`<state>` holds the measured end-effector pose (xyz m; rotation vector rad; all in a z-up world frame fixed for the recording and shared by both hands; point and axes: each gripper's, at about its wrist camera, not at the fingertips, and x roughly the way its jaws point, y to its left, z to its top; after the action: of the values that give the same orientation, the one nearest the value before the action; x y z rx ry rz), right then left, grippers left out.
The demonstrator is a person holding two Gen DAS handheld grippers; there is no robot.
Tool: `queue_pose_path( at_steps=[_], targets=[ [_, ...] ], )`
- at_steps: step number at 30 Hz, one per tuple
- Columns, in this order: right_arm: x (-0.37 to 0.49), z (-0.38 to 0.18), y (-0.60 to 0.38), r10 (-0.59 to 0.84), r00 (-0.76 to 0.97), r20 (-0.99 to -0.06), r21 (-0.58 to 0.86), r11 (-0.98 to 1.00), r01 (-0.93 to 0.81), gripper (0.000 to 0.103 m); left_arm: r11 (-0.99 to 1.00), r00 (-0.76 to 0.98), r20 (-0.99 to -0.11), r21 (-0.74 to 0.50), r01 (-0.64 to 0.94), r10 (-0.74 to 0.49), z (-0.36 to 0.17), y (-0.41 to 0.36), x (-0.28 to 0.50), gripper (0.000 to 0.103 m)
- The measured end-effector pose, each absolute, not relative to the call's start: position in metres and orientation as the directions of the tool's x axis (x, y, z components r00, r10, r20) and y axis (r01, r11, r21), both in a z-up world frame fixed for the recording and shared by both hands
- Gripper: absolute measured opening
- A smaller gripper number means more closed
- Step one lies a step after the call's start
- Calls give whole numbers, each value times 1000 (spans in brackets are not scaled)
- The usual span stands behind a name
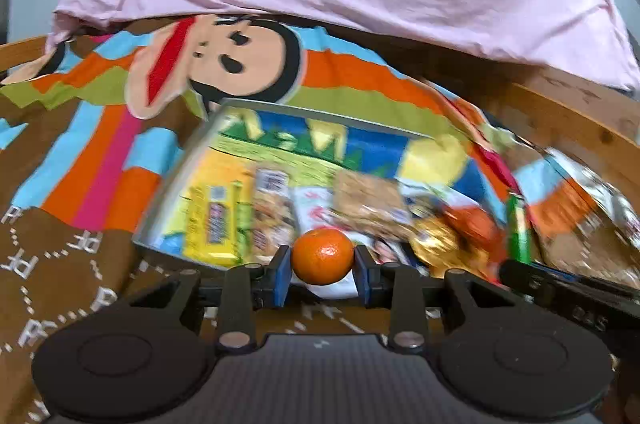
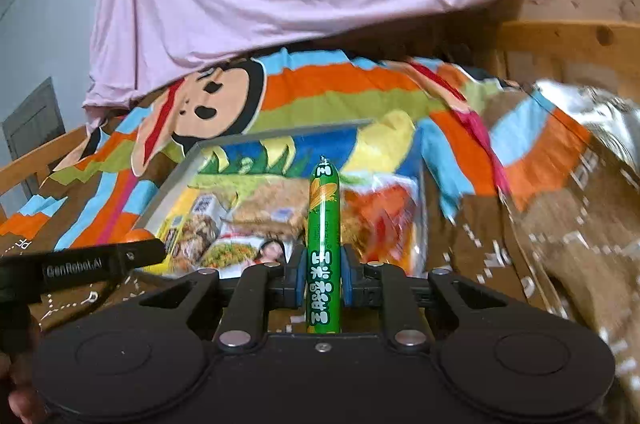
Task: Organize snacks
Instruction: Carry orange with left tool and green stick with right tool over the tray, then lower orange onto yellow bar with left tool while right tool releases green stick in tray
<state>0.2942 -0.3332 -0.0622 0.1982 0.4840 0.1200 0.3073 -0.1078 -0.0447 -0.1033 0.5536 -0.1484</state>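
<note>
1. The left gripper [image 1: 323, 266] pinches a small round orange mandarin [image 1: 323, 256] between its blue pads, just before the grey-rimmed snack tray [image 1: 168, 184].
2. The right gripper [image 2: 323, 280] clamps a green corn-printed sausage stick [image 2: 323, 224] upright beside that tray, over the striped cartoon blanket [image 2: 360, 84].

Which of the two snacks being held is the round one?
The orange mandarin in the left gripper; the right gripper holds a long green sausage stick.

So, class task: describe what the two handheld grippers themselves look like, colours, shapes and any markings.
Both grippers are black, with blue pads on the fingertips, angled linkage bars with silver rivets, and two round discs on the body. One finger carries white "GenRobot.AI" lettering.
</note>
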Motion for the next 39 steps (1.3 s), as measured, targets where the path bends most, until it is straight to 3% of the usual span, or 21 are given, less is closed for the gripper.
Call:
queue_pose_path(
  at_steps=[6, 16, 28, 39],
  targets=[
    [339, -63, -331, 174, 904, -390, 266, 961, -70, 19, 992, 858, -507, -123, 29, -87, -45, -79, 345, 36],
    [419, -84, -321, 131, 885, -448, 244, 970, -20, 19, 992, 827, -562, -116, -55, -20, -74, -53, 411, 36],
    [430, -97, -319, 140, 867, -478, 281, 960, -1, 20, 996, 829, -559, -79, -47, -5, -89, -61, 414, 36],
    [431, -98, -315, 141, 869, -475, 268, 963, -10, 28, 1000, 836, -548, -22, -20, 5, -92, -74, 409, 37]
  ],
)
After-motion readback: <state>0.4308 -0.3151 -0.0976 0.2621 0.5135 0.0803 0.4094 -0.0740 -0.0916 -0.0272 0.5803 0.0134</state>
